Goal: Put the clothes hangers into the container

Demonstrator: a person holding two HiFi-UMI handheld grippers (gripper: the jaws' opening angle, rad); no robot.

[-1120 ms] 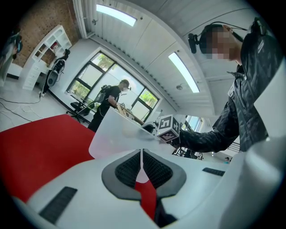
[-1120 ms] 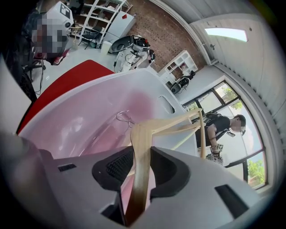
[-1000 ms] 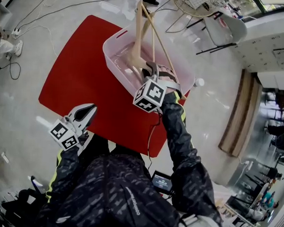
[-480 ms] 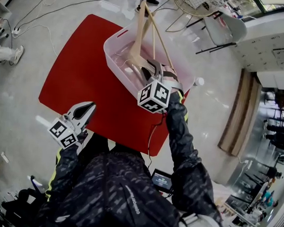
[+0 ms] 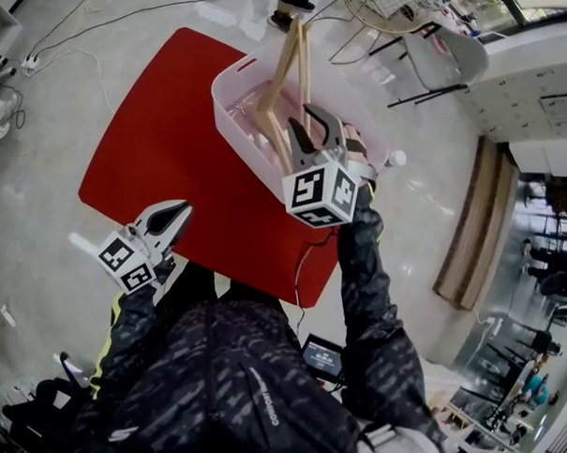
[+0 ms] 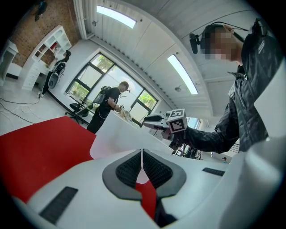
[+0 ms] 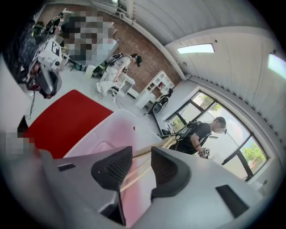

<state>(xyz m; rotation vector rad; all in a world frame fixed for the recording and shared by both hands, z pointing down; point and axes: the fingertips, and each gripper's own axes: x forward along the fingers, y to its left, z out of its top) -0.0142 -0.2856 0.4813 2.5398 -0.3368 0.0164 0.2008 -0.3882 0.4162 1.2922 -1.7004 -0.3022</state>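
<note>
Wooden clothes hangers (image 5: 289, 66) stand slanted in the pale pink container (image 5: 236, 70) on the red table (image 5: 166, 122), their tops leaning over the far rim. My right gripper (image 5: 309, 126) hovers above the container's near right side. Its jaws have just been opening, and the pads touch nothing. In the right gripper view the hangers (image 7: 166, 142) show through the gap of that gripper (image 7: 142, 154), farther off, over the container (image 7: 103, 134). My left gripper (image 5: 179, 213) is shut and empty at the table's near left edge. In the left gripper view its pads meet (image 6: 142, 154).
Cables (image 5: 105, 16) trail over the pale floor at the far left. A white chair (image 5: 446, 54) stands at the far right, beyond the table. A person's feet (image 5: 293, 1) are just past the container. Other people stand by the windows (image 6: 109, 107).
My right gripper has lifted out of the container and tipped upward, jaws wider. The hangers stayed in the container and leaned slightly. The left gripper has kept still.
</note>
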